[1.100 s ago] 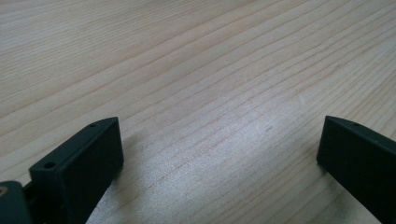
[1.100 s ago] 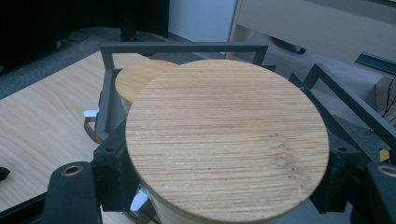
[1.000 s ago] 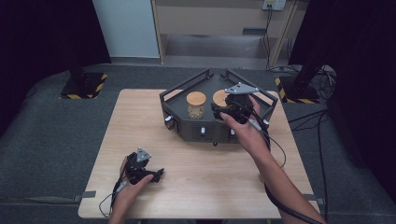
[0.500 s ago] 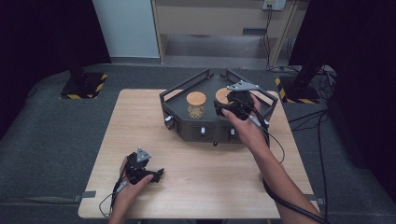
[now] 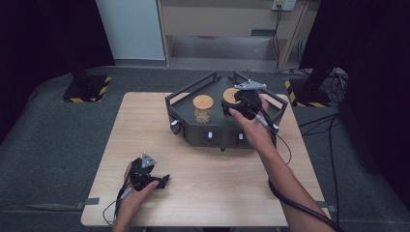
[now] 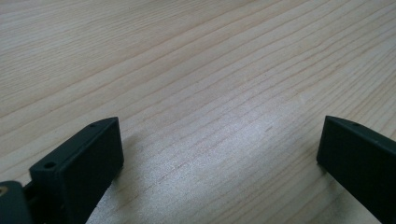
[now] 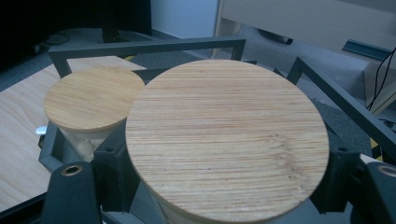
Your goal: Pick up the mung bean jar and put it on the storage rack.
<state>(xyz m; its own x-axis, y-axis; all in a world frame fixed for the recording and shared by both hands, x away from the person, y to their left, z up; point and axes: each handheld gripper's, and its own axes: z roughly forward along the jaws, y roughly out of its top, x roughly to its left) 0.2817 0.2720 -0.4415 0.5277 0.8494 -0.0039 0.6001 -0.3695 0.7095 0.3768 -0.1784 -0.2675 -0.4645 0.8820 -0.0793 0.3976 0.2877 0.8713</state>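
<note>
Left hand-held gripper (image 6: 219, 154), jaws wide apart, over the wooden table (image 6: 196, 56).

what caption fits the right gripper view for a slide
Right gripper shut around a jar under its round wooden lid, a second lidded jar beside it inside the dark metal rack.

Light falls from above onto the pale wooden tabletop (image 5: 203, 188), which is evenly bright, while the room to either side sinks into near black. In the left gripper view a soft sheen lies on the wood grain between the dark jaws, which cast short shadows. The round bamboo jar lid (image 7: 226, 140) is sharp; the background is slightly soft.
</note>
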